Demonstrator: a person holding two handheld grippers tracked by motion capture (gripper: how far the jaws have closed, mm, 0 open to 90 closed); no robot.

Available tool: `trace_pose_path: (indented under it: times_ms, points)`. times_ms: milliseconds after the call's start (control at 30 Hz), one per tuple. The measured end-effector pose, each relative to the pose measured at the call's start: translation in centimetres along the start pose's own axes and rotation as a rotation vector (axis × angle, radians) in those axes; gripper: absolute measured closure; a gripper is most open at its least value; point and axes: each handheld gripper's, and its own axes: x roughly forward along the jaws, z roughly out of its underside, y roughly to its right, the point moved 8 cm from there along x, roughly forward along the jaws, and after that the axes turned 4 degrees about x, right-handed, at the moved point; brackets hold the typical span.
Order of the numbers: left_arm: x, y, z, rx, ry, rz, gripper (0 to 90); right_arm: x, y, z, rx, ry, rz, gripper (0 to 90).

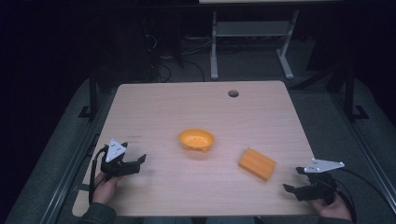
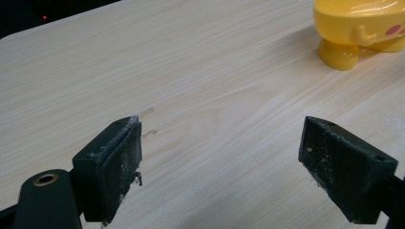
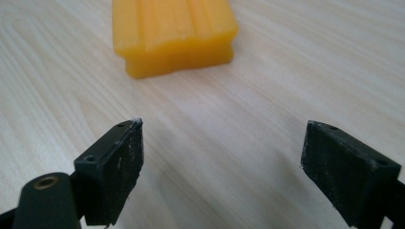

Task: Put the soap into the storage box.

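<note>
On the wooden table [image 1: 154,107], a glossy yellow bowl [image 1: 196,139] on stubby feet sits mid-table, with a ridged orange block [image 1: 257,164] off to its right. Both the left gripper [image 1: 133,162] and right gripper [image 1: 294,182] are wide open and empty. Probably a grab is next: the right one should square up across the block's flat sides, since the bowl's smooth plastic looks slippery.
</note>
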Motion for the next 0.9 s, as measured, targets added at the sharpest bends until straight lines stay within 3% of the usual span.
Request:
trace_pose_path:
  times_ms: [67,133,333,600,900]
  points:
    - [0.0,0.0,0.0,-0.001,0.003,-0.001,14.0,-0.1,-0.3,-0.2,-0.011,0.001,-0.022,14.5]
    - [0.1,0.0,0.0,-0.001,0.002,0.001,14.0,-0.2,-0.5,-0.5,-0.032,0.013,-0.008,15.3]
    - [0.0,0.0,0.0,-0.001,0.004,0.0,14.0,-0.1,-0.9,-1.3,-0.077,-0.027,-0.007,18.8]
    - [0.0,-0.2,0.0,-0.007,0.001,-0.002,14.0,0.6,-1.7,-2.6,-0.087,-0.09,-0.06,22.3]
    - [-0.1,-0.3,0.0,-0.005,0.002,-0.004,14.0,1.5,-2.3,-4.1,-0.141,-0.11,-0.067,20.5]
